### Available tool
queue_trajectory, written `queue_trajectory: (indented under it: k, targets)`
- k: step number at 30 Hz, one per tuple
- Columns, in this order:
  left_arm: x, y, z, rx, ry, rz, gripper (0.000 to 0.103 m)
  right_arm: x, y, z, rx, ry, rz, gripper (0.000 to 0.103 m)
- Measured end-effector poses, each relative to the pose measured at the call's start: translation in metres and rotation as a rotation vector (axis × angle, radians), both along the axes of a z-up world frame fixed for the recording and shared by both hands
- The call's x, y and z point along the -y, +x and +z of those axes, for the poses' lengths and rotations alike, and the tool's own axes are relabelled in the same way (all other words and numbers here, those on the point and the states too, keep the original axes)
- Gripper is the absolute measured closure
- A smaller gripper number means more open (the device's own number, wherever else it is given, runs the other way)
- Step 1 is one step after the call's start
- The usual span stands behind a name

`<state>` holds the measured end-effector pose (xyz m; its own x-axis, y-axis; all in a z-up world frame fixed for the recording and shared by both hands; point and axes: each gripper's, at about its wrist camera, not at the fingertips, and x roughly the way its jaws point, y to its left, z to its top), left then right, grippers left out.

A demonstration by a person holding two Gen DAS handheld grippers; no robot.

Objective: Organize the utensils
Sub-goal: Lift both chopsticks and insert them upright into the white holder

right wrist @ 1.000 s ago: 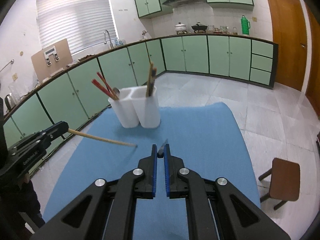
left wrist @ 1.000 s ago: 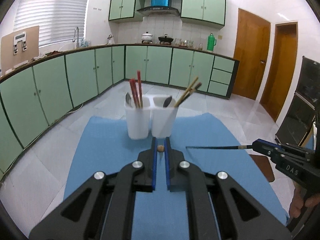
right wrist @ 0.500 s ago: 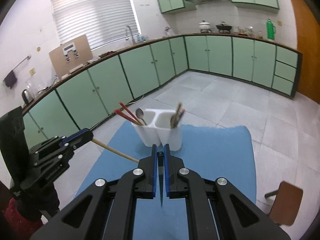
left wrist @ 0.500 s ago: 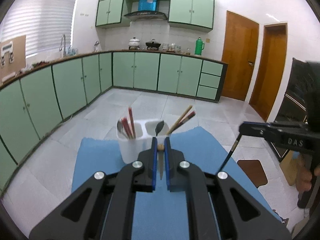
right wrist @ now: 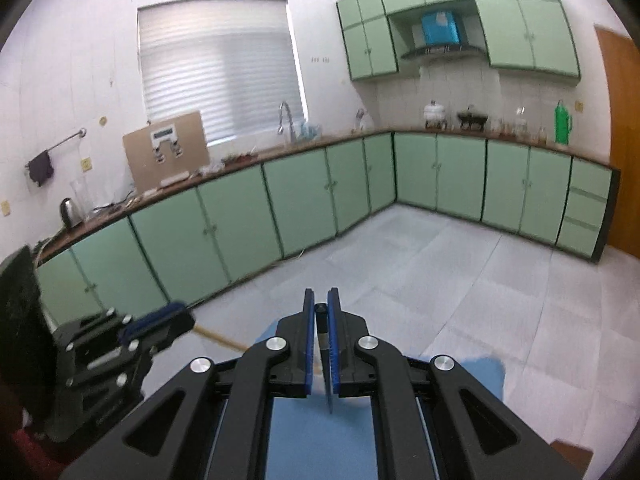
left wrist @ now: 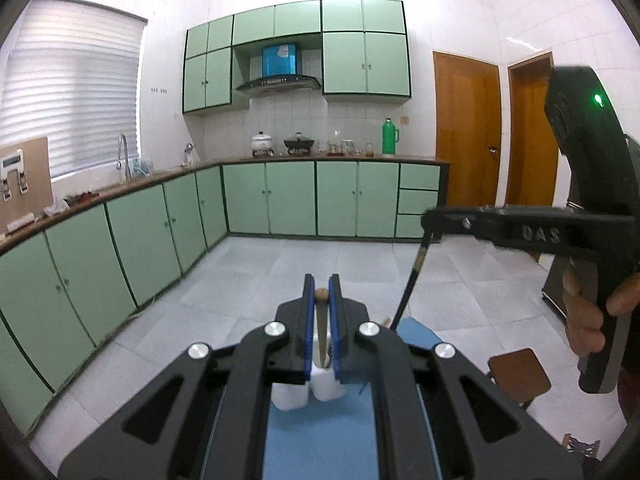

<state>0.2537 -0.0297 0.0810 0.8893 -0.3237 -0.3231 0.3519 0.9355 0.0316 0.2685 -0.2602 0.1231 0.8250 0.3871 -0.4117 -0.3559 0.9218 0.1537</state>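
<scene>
Left wrist view: a wooden chopstick (left wrist: 321,330) is clamped in the left gripper (left wrist: 321,295), hanging above the white holder (left wrist: 308,390) on the blue mat (left wrist: 320,440). A black chopstick (left wrist: 410,286) is clamped in the right gripper (right wrist: 321,310), pointing down toward the mat's far edge

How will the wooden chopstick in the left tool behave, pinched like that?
The chopstick hangs straight, so it is probably stiff and light. The left tool pinches only its top end, so it may pivot or slip if bumped.

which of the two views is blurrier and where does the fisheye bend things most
Right wrist view is blurrier: the left gripper and blue mat smear. Left wrist view is sharper, though the right gripper is soft. Both bend the green cabinets toward the edges.
</scene>
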Motion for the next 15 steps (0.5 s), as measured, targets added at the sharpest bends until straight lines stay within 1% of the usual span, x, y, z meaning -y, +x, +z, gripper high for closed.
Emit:
queue_trajectory:
  k: [2,5,8,12,15]
  targets:
    - [0.001,0.011,0.004,0.004,0.002,0.010,0.097,-0.003,0.014,0.005,0.013,0.003,-0.013,0.097]
    - [0.003,0.030,0.001,-0.008,0.020,0.024,0.097,-0.008,0.037,0.005,0.019,0.002,-0.036,0.097]
    - [0.005,0.048,-0.009,-0.035,0.033,0.031,0.097,-0.010,0.057,-0.006,0.014,0.003,-0.046,0.097]
    - [0.001,0.064,-0.027,-0.069,0.036,0.045,0.097,-0.006,0.079,-0.022,0.001,0.031,-0.051,0.097]
    - [-0.002,0.080,-0.040,-0.102,0.036,0.055,0.097,-0.003,0.092,-0.040,-0.034,0.039,-0.059,0.097]
